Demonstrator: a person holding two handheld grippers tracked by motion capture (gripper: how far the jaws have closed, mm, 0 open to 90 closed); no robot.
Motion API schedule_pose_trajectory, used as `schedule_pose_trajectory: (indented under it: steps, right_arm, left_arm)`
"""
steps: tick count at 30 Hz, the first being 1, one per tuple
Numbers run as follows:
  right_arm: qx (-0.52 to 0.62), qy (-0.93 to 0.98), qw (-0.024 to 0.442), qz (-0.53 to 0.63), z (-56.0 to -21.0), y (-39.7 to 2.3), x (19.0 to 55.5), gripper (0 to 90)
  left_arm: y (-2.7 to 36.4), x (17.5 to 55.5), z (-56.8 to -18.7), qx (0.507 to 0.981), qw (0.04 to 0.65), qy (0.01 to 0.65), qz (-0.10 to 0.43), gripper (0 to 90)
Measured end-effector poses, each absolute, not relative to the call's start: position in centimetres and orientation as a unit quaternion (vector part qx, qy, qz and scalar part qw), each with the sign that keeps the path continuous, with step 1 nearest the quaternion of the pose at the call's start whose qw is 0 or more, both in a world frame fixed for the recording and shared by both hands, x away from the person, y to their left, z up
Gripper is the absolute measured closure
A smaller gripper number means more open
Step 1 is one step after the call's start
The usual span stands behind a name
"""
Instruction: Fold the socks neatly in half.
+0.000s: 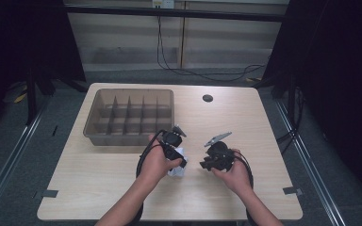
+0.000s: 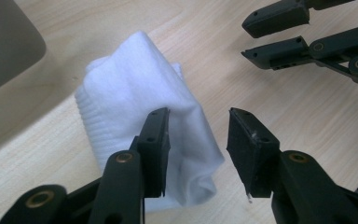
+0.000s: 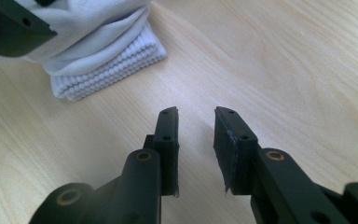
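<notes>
Sock (image 2: 140, 98) bundle between parted left tongs (image 2: 198, 140), seemingly unpinched; right tongs (image 3: 196, 140) empty.

Just ahead of the black left gripper (image 2: 199, 140) lies a plain white folded cloth (image 2: 140, 107), its lower layer ribbed in fine rows, and the right gripper (image 3: 196, 140) beside it is the same matt black with brass-coloured pivot pins. Beneath both runs a pale tabletop (image 1: 99, 174) with a light wood grain of faint streaks. Beyond the left gripper sits a dull grey-brown divided tray (image 1: 94, 134), and farther off from the right gripper a small dark round hole (image 1: 208, 98).
</notes>
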State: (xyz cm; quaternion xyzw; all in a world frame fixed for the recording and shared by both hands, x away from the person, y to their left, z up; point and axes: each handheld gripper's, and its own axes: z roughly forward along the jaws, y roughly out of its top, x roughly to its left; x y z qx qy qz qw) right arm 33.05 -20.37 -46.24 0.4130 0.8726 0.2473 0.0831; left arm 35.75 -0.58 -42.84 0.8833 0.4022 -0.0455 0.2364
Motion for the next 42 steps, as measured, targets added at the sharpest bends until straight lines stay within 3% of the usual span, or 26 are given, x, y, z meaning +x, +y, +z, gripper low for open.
schedule_pose_trajectory:
  steps: [17, 28, 42]
  right_arm:
    - [0.425, 0.867, 0.083, 0.248, -46.4, -21.2, 33.0, 69.7]
    - [0.439, 0.859, 0.088, 0.249, -46.5, -22.4, 33.1, 65.2]
    - [0.456, 0.848, 0.101, 0.251, -46.6, -23.4, 33.3, 57.6]
  left_arm:
    - [-1.8, 35.8, -44.4, 0.886, 0.228, 0.401, -0.045, 52.2]
    - [-2.1, 35.7, -45.3, 0.895, 0.208, 0.394, -0.027, 58.7]
    - [1.2, 36.2, -45.1, 0.895, 0.182, 0.408, -0.016, 54.5]
